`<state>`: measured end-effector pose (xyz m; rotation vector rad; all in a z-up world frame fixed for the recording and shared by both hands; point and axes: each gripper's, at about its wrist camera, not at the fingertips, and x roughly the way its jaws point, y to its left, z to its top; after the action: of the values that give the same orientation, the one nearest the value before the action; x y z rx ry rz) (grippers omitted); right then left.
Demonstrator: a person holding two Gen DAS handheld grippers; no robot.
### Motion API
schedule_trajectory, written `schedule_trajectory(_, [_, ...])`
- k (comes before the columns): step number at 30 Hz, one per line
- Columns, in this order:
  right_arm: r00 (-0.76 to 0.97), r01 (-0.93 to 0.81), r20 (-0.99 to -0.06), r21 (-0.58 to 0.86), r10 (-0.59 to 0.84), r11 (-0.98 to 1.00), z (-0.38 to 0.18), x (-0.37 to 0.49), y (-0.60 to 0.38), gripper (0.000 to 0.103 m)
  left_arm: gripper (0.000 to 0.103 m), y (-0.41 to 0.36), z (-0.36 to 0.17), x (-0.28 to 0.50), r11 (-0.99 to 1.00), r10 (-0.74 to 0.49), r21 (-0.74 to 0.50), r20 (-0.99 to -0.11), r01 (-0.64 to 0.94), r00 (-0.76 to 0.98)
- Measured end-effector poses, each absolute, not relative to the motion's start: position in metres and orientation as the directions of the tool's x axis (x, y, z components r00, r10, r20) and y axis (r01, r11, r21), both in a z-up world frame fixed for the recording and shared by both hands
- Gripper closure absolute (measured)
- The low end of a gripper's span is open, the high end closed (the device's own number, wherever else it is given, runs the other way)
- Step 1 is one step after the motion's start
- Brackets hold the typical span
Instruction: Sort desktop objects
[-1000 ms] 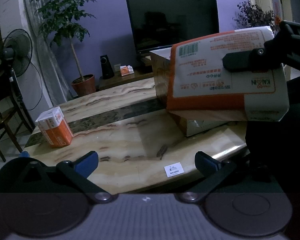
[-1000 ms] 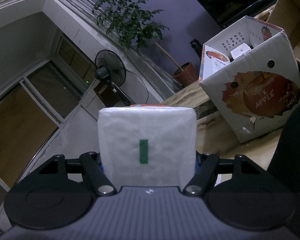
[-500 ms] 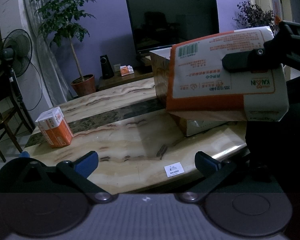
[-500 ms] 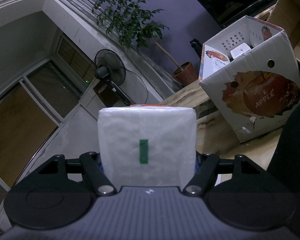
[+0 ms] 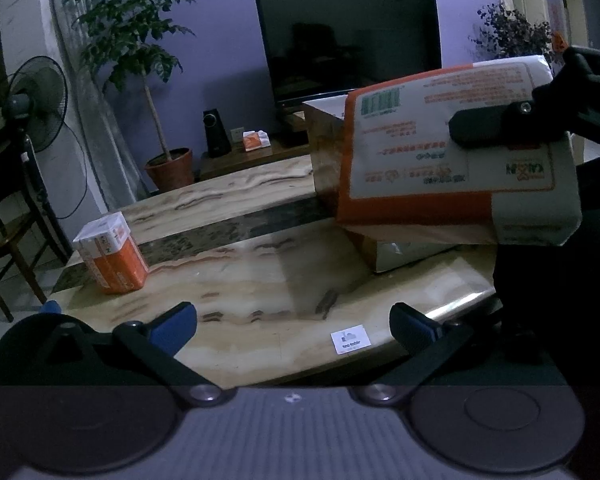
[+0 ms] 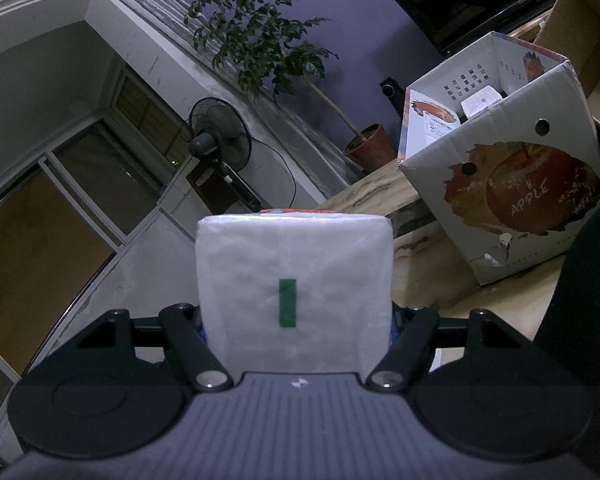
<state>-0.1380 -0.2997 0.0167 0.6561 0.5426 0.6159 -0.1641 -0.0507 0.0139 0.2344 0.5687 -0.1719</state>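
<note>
Right gripper (image 6: 296,320) clamps white-and-orange plastic-wrapped tissue pack (image 6: 294,276) near the apple-printed cardboard box (image 6: 512,184); left gripper (image 5: 293,322) gapes empty; smaller orange pack (image 5: 110,254) remains unsorted on the table.

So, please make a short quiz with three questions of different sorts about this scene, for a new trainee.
1. True or false: the right gripper is shut on the large white and orange tissue pack.
2. Which stands alone on the marble table? A: small orange and white tissue pack. B: a glass bottle. C: a red mug.
3. Fill in: the printed cardboard apple box is ___ at the top.

Key: 1 true. 2 A. 3 open.
</note>
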Motion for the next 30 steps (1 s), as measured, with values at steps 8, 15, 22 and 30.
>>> schedule_trajectory(8, [0.694, -0.344, -0.263, 0.696, 0.670, 0.630, 0.0167, -0.1384, -0.2995, 0.030, 0.001, -0.0500, 0.0135, -0.1643, 0.959, -0.098, 0.171, -0.552, 0.227, 0.828])
schedule_trajectory(15, [0.692, -0.344, -0.266, 0.695, 0.671, 0.631, 0.0174, -0.1389, -0.2980, 0.030, 0.001, -0.0509, 0.0141, -0.1655, 0.958, -0.099, 0.173, -0.552, 0.230, 0.828])
schedule_trajectory(22, [0.692, -0.345, -0.266, 0.694, 0.671, 0.631, 0.0179, -0.1398, -0.2977, 0.030, 0.001, -0.0506, 0.0144, -0.1659, 0.957, -0.100, 0.173, -0.552, 0.231, 0.828])
schedule_trajectory(30, [0.693, -0.345, -0.267, 0.693, 0.670, 0.633, 0.0178, -0.1399, -0.2976, 0.030, 0.001, -0.0508, 0.0141, -0.1653, 0.959, -0.097, 0.172, -0.550, 0.226, 0.829])
